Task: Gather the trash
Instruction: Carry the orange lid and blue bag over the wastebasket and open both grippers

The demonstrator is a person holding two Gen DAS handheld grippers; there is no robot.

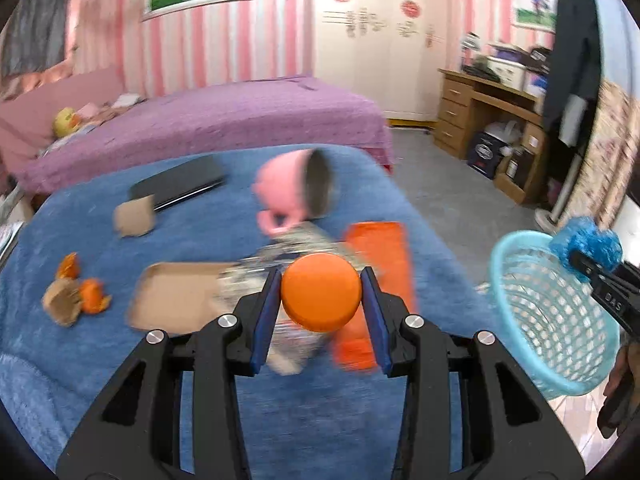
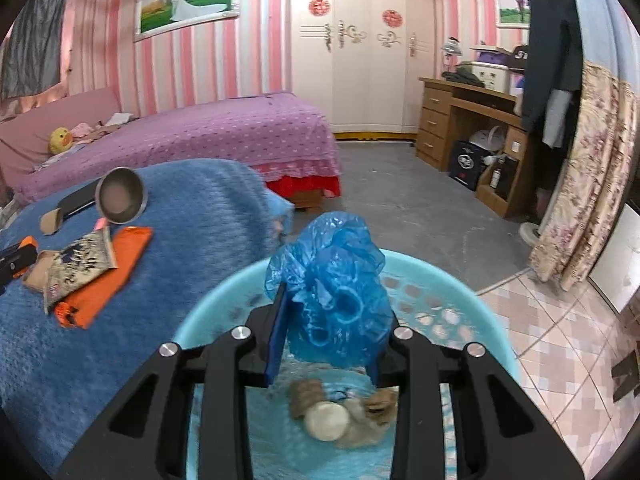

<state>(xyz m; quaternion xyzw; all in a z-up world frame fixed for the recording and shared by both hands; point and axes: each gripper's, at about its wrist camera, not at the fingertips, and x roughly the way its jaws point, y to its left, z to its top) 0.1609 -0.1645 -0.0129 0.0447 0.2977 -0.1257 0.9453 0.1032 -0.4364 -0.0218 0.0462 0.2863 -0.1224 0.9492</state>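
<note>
My left gripper (image 1: 321, 292) is shut on a round orange lid (image 1: 320, 290) and holds it above the blue blanket (image 1: 280, 420). My right gripper (image 2: 330, 320) is shut on a crumpled blue plastic bag (image 2: 332, 280) and holds it over the light blue basket (image 2: 492, 332), which has scraps and a white round piece (image 2: 326, 422) in its bottom. The basket (image 1: 548, 312) and the bag (image 1: 588, 246) also show at the right of the left wrist view. On the blanket lie orange peel (image 1: 90, 290), cardboard scraps (image 1: 134, 216), a flat cardboard piece (image 1: 176, 296) and a printed wrapper (image 2: 80, 268).
A tipped pink mug (image 1: 296, 192), a black phone (image 1: 180, 184) and an orange packet (image 1: 380, 272) lie on the blanket. A purple bed (image 2: 224, 132) stands behind. A wooden desk (image 2: 460, 120) and a hanging coat (image 2: 554, 52) are at the right. Tiled floor (image 2: 560, 340) is beside the basket.
</note>
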